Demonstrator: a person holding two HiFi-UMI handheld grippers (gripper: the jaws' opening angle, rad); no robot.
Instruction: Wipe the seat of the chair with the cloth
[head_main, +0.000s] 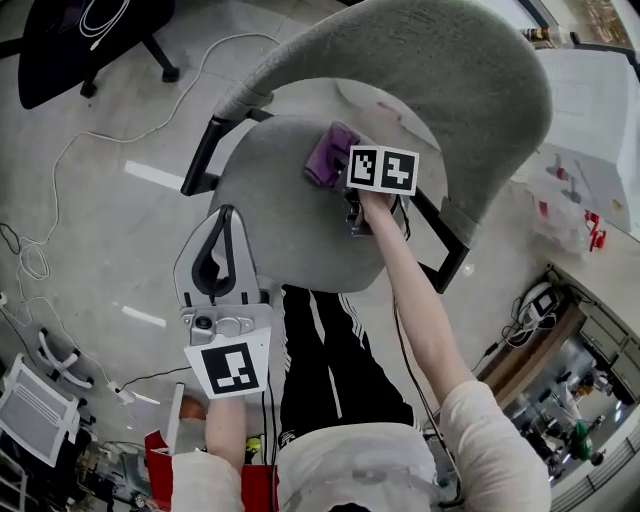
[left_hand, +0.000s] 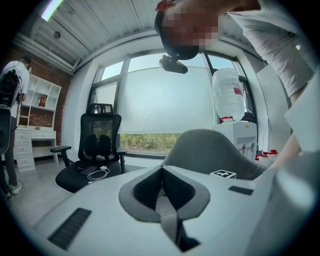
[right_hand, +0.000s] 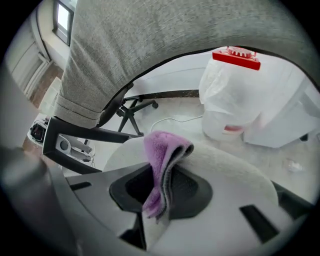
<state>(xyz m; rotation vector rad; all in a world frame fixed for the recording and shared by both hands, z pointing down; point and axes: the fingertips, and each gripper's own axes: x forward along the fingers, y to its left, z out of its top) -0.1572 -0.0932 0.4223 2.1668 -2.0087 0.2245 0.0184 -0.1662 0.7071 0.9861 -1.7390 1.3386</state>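
Note:
A grey chair stands below me, its round seat (head_main: 285, 215) in the middle of the head view and its curved backrest (head_main: 440, 70) at the far right. My right gripper (head_main: 338, 165) is shut on a purple cloth (head_main: 330, 152), which lies on the far part of the seat. In the right gripper view the cloth (right_hand: 162, 155) hangs folded between the jaws of the right gripper (right_hand: 162, 175), just over the seat (right_hand: 230, 167). My left gripper (head_main: 226, 215) is shut and empty. It hovers by the seat's near left edge. The left gripper (left_hand: 161, 175) points level across the room.
A black office chair (head_main: 80, 40) stands on the floor at the far left, with white cables (head_main: 60, 160) trailing beside it. The person's legs (head_main: 320, 350) are against the seat's near edge. A water dispenser with its bottle (left_hand: 229, 95) stands behind the grey backrest (left_hand: 210, 152). The right edge is cluttered.

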